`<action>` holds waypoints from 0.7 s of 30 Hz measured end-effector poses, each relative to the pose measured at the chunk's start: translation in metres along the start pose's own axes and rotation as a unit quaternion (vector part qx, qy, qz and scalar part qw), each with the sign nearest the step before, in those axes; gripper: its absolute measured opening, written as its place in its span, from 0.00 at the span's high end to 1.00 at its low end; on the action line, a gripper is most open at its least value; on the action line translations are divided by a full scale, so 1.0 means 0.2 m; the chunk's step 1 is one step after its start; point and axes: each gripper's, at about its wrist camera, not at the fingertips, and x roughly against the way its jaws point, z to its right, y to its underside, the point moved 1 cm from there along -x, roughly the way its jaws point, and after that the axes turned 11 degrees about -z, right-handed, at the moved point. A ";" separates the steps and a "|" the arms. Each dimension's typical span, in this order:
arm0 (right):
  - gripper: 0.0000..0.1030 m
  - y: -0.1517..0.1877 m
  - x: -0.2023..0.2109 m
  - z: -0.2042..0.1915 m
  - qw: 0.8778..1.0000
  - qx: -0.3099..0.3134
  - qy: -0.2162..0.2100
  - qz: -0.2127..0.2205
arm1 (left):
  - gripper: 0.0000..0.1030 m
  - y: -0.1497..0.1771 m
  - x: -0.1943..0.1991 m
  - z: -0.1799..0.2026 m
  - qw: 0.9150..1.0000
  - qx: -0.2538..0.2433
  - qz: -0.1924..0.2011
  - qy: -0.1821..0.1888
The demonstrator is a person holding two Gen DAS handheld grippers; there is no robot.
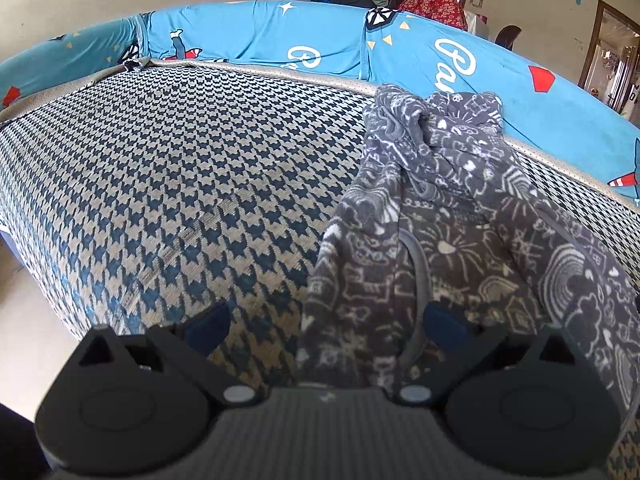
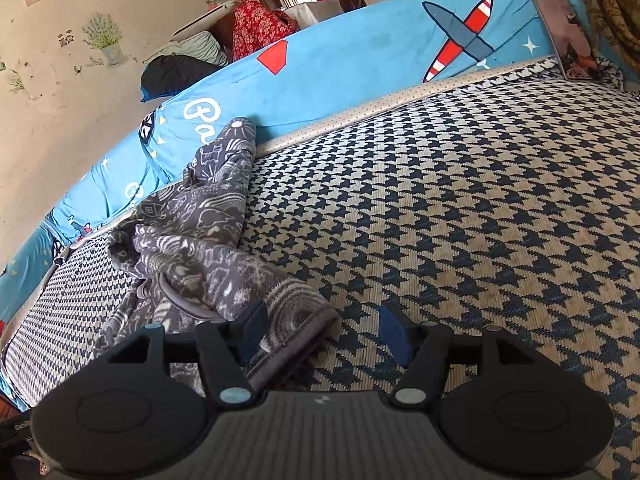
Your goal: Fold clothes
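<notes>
A grey fleece garment point(image 1: 452, 208) printed with white doodles lies crumpled on the blue-and-cream houndstooth bed cover point(image 1: 180, 184). In the left wrist view it runs from the far edge down under my left gripper point(image 1: 326, 326), which is open wide; its right pad hovers over the cloth and its left pad over bare cover. In the right wrist view the garment point(image 2: 200, 224) lies at the left, and its banded hem point(image 2: 296, 320) reaches between the pads of my right gripper point(image 2: 324, 330). Those jaws stand apart and neither pad presses the cloth.
A rolled blue quilt point(image 2: 352, 60) printed with planes and white lettering borders the bed's far edge. A framed picture point(image 2: 568, 36) leans at the far right corner. Pillows and a red floral cloth point(image 2: 256, 24) are piled behind, by the wall.
</notes>
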 end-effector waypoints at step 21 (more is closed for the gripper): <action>0.66 0.08 -0.09 -0.11 0.995 0.090 0.024 0.041 | 0.00 0.03 -0.04 0.02 1.000 -0.010 -0.005 -0.004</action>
